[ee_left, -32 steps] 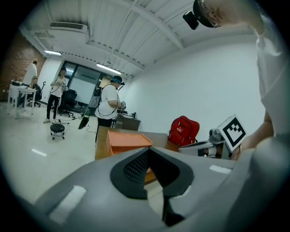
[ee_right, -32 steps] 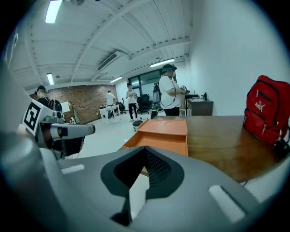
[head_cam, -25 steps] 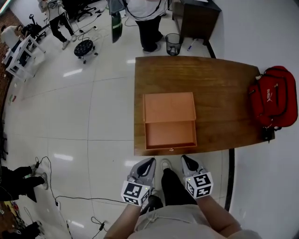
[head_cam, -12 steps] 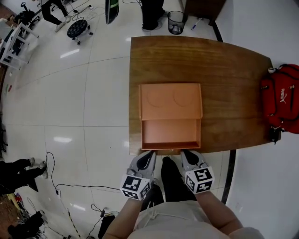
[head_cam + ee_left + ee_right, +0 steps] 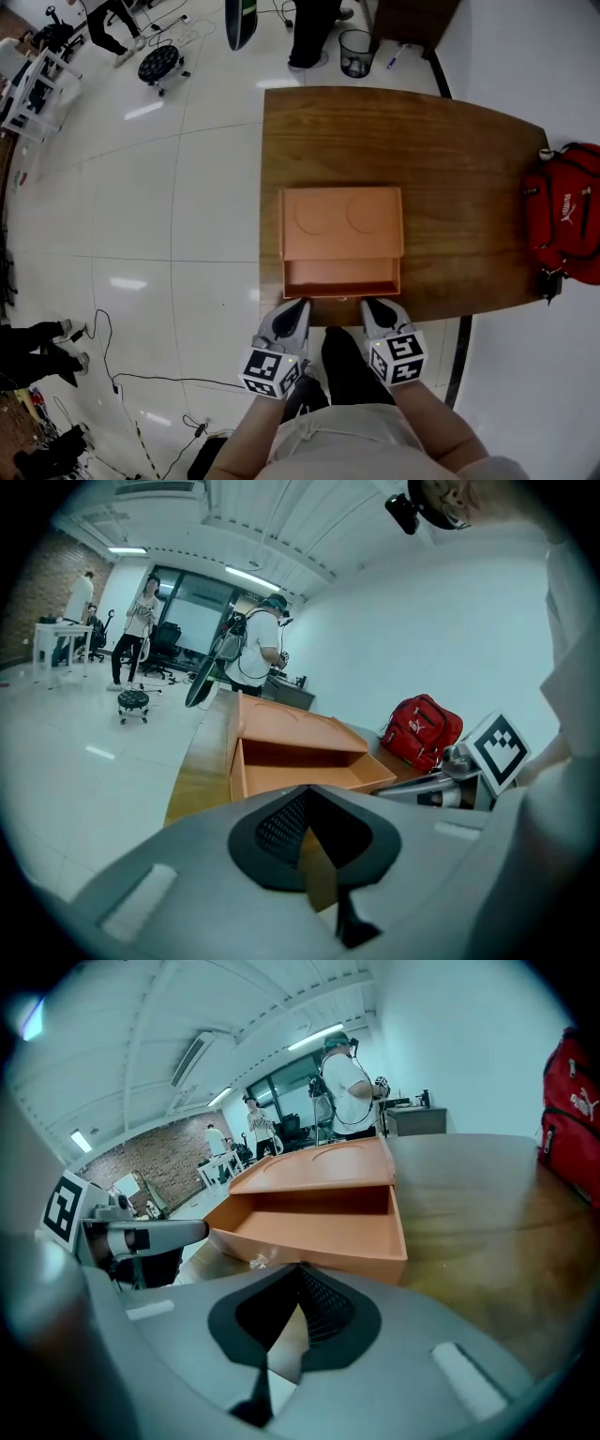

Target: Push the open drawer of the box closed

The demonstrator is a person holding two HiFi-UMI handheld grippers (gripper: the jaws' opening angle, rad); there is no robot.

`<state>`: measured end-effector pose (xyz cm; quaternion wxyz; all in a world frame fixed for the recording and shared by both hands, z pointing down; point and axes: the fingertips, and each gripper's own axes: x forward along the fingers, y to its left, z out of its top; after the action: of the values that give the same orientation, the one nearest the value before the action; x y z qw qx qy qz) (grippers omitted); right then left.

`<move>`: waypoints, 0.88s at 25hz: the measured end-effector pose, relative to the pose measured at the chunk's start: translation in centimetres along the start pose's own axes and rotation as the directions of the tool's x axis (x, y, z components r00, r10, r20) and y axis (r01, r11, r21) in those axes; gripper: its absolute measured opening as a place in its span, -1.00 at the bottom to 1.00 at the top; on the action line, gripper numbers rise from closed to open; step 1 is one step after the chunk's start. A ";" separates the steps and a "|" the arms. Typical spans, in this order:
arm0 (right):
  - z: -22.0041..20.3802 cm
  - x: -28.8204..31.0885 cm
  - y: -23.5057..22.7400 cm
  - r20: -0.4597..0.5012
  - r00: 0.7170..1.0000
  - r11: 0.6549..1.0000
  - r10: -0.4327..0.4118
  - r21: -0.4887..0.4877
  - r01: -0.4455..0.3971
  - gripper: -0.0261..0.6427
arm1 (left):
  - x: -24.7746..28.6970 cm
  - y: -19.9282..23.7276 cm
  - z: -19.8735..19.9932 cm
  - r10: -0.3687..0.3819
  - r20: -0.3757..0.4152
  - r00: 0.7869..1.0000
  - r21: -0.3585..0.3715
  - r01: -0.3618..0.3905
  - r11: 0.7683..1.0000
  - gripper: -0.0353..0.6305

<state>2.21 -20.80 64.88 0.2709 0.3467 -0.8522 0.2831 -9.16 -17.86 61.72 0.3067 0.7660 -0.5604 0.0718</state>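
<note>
**Head view:** high above the desk (image 5: 469, 169), facing steeply down. The whole top is in frame, its near edge by the left gripper (image 5: 298, 306) and right gripper (image 5: 367, 304).

**Left gripper view:** low, at the near edge, facing along the left edge towards the far side, with the drawer (image 5: 291, 775) close.

**Right gripper view:** low, at the near edge, facing across to the far edge, with the drawer front close.

**Shared by all three:** box (image 5: 341, 223) and red bag (image 5: 567, 220). Each gripper view catches the other gripper at its side.
</note>
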 end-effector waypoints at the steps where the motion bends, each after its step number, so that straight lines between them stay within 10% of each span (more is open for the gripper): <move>1: 0.3 0.2 -0.2 0.001 1.000 1.000 0.000 0.000 0.000 -0.91 | 0.3 0.1 0.3 0.005 0.001 1.000 0.002 -0.005 1.000 -0.88; 22: 5.1 4.2 -2.0 0.008 0.999 0.999 0.042 -0.008 -0.042 -0.91 | 4.5 3.0 4.4 0.044 0.039 0.998 0.012 -0.044 0.999 -0.88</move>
<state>-0.22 -27.28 64.70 0.2627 0.3288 -0.8615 0.2840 -11.31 -24.45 61.41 0.2890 0.7567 -0.5825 0.0672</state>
